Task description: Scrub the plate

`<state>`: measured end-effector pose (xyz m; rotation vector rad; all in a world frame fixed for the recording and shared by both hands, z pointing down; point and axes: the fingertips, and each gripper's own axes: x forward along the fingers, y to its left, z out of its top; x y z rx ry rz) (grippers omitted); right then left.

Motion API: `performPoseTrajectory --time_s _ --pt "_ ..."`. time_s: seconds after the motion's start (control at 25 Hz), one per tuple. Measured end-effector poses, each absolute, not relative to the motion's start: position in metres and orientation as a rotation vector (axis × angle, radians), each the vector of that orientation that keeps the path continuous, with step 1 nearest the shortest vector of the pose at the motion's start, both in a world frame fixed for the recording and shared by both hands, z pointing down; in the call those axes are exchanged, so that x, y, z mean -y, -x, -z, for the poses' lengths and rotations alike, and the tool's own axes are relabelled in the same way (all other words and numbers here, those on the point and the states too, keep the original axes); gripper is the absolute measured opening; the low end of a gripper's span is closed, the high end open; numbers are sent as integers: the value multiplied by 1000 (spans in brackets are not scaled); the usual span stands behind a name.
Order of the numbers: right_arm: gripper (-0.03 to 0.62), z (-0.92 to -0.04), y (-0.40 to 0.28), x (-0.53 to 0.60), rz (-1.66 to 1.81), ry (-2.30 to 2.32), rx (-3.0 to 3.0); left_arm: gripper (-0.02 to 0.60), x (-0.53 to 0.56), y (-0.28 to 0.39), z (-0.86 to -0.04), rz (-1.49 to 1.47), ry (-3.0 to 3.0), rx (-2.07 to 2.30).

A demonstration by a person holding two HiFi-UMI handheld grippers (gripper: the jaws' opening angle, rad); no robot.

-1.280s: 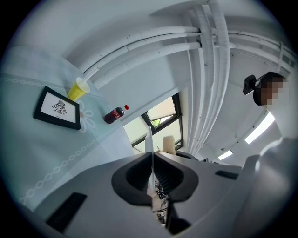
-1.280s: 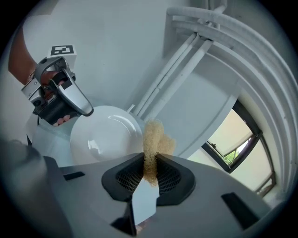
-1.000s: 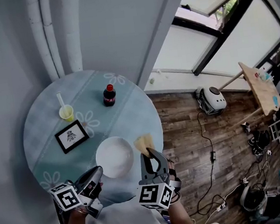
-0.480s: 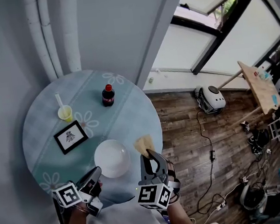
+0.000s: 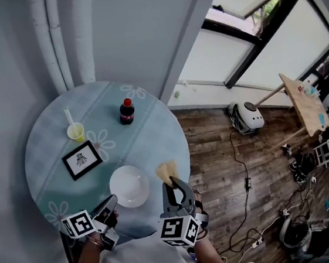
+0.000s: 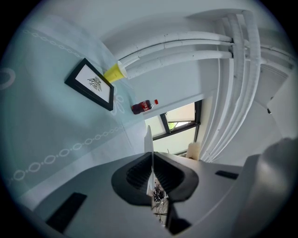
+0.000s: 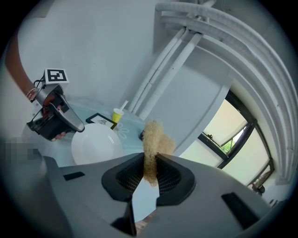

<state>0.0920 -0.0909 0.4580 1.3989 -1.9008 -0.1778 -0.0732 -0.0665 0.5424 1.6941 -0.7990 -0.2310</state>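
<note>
- Plate (image 5: 129, 186): the near-left rim is clamped between the fingers (image 6: 135, 175) of the left gripper (image 5: 110, 202). These fingers are almost fully closed. Only the thin white rim separates them, and it shows edge-on in the left gripper view.
- The right gripper (image 5: 172, 185) has its fingers (image 7: 176, 179) closed on a tan fibrous scrubber (image 5: 168, 170). The narrow gap between them is filled by the scrubber, most of which projects beyond the tips.
- Scrubber position: just beside the plate's right rim in the head view. Contact cannot be confirmed.
- Change from one second ago: the plate shows smaller and slightly further left in the head view. The left gripper has come down with it toward the desk (image 5: 152, 129). The right gripper and scrubber are almost where they were, and both grips are unchanged.
- Orientation: the hollow face points up toward the head camera, close to level. The plate is round and has no long axis. The gripped rim faces the person.
- Location: the near part of the round desk. Whether the plate rests on the surface cannot be determined.
- Further out: a framed picture (image 5: 83, 159), a yellow cup (image 5: 76, 132) and a dark bottle (image 5: 127, 111).
</note>
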Motion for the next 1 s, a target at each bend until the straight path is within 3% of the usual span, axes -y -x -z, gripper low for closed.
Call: performPoseTrajectory --time_s 1.0 --pt "67 -474 -136 91 -409 -1584 2067 17 58 84 -619 138 -1489 864"
